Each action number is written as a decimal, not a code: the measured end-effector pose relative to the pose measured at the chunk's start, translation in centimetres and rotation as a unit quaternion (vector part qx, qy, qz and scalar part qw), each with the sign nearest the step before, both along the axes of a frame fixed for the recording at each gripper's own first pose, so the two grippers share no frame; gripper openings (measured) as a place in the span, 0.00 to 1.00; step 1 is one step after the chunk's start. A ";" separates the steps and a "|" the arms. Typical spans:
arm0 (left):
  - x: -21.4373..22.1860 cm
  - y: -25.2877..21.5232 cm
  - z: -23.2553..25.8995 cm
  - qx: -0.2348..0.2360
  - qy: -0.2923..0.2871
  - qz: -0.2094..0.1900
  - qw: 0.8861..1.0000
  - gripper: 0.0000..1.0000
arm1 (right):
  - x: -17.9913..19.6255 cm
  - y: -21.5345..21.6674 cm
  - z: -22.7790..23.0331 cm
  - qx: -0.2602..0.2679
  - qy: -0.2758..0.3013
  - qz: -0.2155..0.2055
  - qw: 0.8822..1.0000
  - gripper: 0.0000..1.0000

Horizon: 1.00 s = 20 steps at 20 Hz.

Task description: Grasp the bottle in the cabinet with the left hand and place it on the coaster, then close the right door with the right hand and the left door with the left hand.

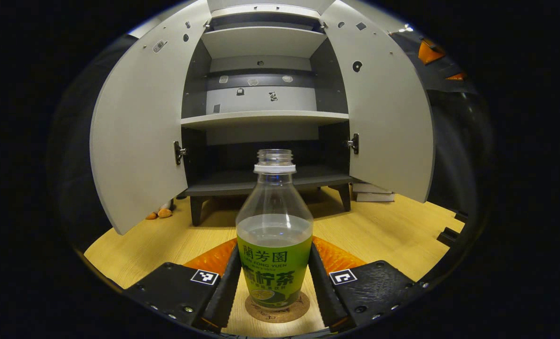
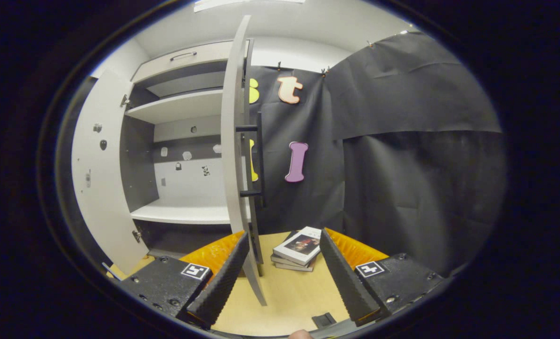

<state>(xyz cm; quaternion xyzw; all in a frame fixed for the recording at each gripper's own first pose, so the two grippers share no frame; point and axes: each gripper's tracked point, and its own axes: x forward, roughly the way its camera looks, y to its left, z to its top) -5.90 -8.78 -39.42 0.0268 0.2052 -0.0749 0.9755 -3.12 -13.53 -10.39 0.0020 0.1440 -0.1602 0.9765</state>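
The booth is dim, lit from overhead: the upper shelves of the cabinet [image 1: 265, 70] catch soft light while its lowest compartment sits in deep shadow. The wooden surface [image 1: 383, 230] glows warm and even, with no hard glare. The bottle [image 1: 274, 235] is sharp, a faint sheen on its clear shoulder. Fisheye distortion bows both open doors outward like shells, and the right door [image 2: 235, 141] curves along its edge. The edges of each view darken and soften.

Recording booth: black cloth wall [image 2: 402, 141] behind grey cabinet [image 1: 265, 117].
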 end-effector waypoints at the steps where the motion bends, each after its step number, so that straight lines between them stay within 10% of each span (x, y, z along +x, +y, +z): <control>1: 0.0 0.1 -0.5 -0.002 0.005 0.000 1.000 0.70 | 0.2 0.4 0.1 0.001 -0.002 0.000 1.000 0.98; 20: -2.0 0.2 -1.6 0.012 0.023 -0.012 1.000 0.75 | 0.9 0.0 -0.5 0.006 -0.012 -0.015 1.000 0.94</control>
